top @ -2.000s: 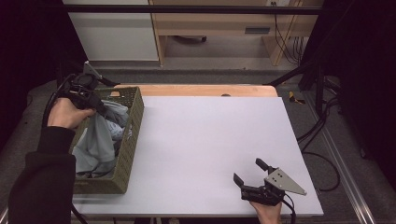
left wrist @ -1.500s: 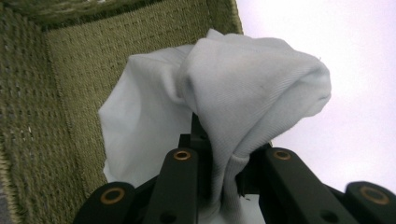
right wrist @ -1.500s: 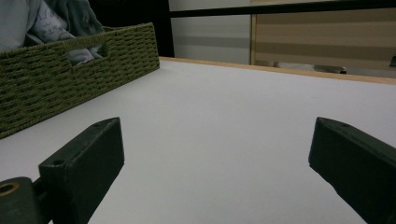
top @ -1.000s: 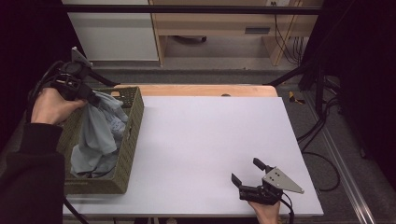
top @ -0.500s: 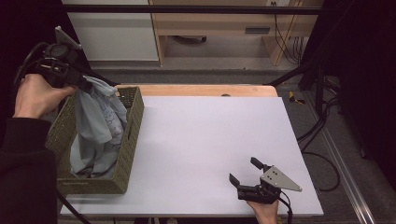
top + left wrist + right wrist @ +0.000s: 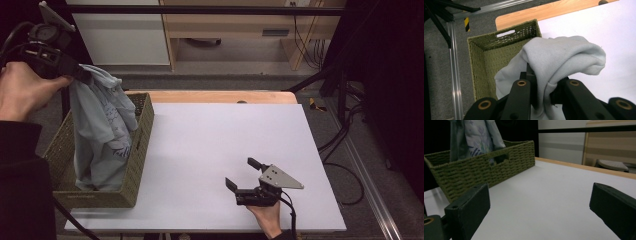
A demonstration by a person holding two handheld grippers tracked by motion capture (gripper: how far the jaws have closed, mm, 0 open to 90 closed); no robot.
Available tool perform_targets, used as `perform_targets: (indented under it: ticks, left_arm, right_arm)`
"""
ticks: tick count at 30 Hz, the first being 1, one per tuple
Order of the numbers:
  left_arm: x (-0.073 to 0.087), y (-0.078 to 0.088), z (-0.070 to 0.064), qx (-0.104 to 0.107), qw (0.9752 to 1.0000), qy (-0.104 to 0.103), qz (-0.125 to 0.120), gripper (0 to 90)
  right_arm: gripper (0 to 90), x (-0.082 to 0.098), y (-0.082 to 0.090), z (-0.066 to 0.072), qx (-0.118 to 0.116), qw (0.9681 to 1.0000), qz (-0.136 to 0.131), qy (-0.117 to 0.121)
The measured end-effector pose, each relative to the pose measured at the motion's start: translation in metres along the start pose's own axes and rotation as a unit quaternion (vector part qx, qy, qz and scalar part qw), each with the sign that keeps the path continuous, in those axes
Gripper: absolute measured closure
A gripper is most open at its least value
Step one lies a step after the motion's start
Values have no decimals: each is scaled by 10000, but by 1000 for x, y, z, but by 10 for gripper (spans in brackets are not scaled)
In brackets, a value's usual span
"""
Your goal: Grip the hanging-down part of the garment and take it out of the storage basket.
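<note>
I have the left gripper (image 6: 75, 74) clamped on a fold of the pale blue garment (image 6: 102, 135), its jaws pinching the cloth and lifting it above the woven basket (image 6: 137, 165). I judge the pull-out about half done: the garment's lower part hangs inside the basket, and I cannot see anything else in there. The right gripper (image 6: 242, 181) rests low over the white bench (image 6: 220, 135), jaws wide and empty.
</note>
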State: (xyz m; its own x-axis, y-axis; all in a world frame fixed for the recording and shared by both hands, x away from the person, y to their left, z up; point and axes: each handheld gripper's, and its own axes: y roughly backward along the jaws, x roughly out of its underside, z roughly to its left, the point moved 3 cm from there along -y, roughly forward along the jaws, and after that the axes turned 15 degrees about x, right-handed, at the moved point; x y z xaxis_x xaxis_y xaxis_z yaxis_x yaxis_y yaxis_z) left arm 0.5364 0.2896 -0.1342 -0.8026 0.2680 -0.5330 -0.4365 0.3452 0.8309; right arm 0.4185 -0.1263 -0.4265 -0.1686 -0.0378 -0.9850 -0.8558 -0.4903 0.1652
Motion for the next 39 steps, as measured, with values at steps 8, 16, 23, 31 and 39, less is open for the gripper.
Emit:
perform_targets:
  ticks: [8,16,23,31,39]
  left_arm:
    - [-1,-1,3,2,9999,36,100,798]
    - [-1,-3,6,-25,9998,60,210,797]
    - [-4,-4,5,-29,9997,43,242,797]
    - [-3,-6,5,-36,9994,16,331,797]
    - [-3,-9,4,-20,9994,-23,341,797]
  right_arm:
    - [33,-24,-33,36,-424,9991,-43,-33]
    - [33,-33,-66,70,-658,9978,-18,-37]
    - [36,-44,-90,93,-765,9970,-72,18]
    - [46,-54,-117,123,-847,9963,-54,94]
    - [57,-65,-144,150,-986,9951,-71,93]
